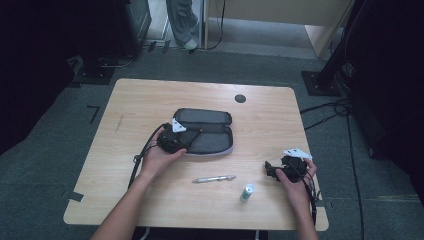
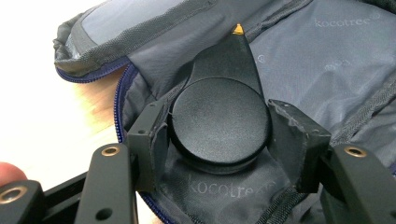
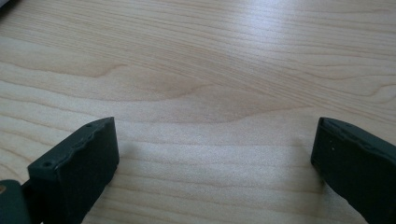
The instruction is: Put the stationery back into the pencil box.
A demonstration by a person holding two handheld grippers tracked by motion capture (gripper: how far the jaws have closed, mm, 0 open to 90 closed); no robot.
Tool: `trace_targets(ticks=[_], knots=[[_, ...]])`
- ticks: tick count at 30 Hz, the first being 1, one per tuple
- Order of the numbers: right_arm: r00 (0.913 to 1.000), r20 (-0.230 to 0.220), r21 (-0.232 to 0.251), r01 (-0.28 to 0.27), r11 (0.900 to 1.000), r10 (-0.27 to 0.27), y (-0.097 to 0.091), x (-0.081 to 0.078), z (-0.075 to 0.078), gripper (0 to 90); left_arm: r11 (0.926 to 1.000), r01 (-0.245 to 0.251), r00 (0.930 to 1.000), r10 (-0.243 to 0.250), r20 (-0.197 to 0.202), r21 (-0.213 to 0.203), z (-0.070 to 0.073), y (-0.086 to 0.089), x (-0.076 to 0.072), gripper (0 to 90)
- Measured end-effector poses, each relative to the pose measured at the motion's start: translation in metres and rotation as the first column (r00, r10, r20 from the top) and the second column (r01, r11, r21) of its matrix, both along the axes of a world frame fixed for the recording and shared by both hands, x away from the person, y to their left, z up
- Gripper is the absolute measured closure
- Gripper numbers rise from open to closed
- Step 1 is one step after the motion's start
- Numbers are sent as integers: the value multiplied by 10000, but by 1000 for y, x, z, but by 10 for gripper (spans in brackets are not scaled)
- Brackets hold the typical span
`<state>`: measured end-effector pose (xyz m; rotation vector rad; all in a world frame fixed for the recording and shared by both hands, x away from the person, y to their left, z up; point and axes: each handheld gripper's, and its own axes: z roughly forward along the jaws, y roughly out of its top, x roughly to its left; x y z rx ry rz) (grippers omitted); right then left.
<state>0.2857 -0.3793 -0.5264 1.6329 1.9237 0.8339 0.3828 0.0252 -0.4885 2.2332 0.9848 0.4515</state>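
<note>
Open grey case (image 1: 204, 131) lies flat at table (image 1: 150, 100) centre, both halves spread, blue zip round the edge. Left gripper (image 1: 181, 141) sits at the case's 8 o'clock corner, held by the left hand (image 1: 159, 159), reaching into the near half. In the left gripper view a black round-bodied tool (image 2: 219, 122) w/ a tapering neck and small orange tip sits between the jaws, tip pointing toward 12 o'clock, lying on the grey lining printed "kocotree". Both jaws press on its round body, roughly half closed, so it's gripped; some lining fabric is bunched by the left jaw. Right gripper (image 1: 272, 170) rests well apart at approx 4 o'clock from the case, near the table's right edge, in the right hand (image 1: 296, 186). Right gripper view: jaws stand wide, nothing between them, bare wood below. Silver pen (image 1: 214, 178) lies at 6 o'clock from the case, on the table between the two hands. Small white-and-green tube (image 1: 247, 192) lies just beyond the pen at its 4 o'clock, near the right gripper.
</note>
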Motion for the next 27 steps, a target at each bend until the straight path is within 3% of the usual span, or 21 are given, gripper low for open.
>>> trace_targets(ticks=[9, 12, 13, 14, 17, 21, 27], knots=[[10000, 1, 2, 1, 10000, -1, 0, 0, 0, 4, 9991, 90, 9999, -88, 51, -403, 5, 3, -1, 332], [10000, -1, 1, 2, 10000, -2, 0, 0, 0, 5, 9966, 163, 9999, -165, -13, -812, 8, 5, -2, 277], [10000, -15, -11, -3, 10000, 3, 0, 0, 0, 4, 9955, 20, 10000, -17, 35, -944, 10, 6, -2, 253], [10000, -20, -13, 0, 10000, 0, 0, 0, 0, 4, 9952, -111, 9998, 125, 140, -977, 13, 7, -3, 173], [10000, -17, -11, -1, 10000, 1, 0, 0, 0, 4, 9892, -359, 9992, 384, 148, -1420, 21, 13, -3, 100], [10000, -19, -16, 0, 10000, 0, 0, 0, 0, 4, 9837, -546, 9977, 605, 291, -1716, 31, 22, -6, 45], [10000, -23, -18, 2, 10000, -2, 0, 0, 0, 4, 9806, -790, 9951, 882, 438, -1796, 37, 37, -14, 20]])
